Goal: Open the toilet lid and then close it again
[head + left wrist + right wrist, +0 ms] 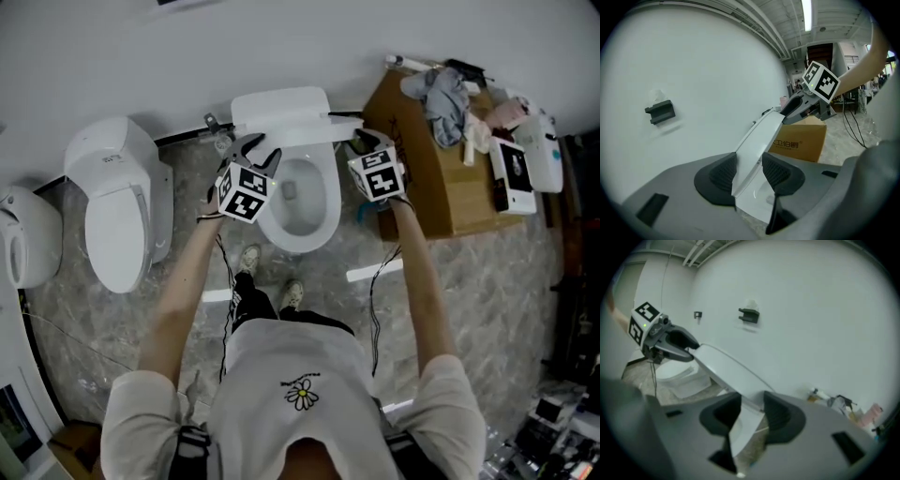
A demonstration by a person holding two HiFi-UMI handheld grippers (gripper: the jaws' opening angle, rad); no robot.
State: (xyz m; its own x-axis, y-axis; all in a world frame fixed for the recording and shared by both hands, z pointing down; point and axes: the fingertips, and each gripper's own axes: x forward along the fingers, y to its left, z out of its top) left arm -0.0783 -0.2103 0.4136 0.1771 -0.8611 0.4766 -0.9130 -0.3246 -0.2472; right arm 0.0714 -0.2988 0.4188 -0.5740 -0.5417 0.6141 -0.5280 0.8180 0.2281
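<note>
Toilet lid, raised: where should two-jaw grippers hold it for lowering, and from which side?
Probably its thin side edges, from the front: the toilet lid is a broad slab tilted up; only edges fit jaws, as the left gripper and right gripper straddle them.

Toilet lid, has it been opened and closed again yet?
About halfway. Done: the toilet lid is up, so the bowl shows. In hand: the left gripper and right gripper each have a side of the lid between their jaws; I can't tell if they squeeze. Left: lowering it shut.
</note>
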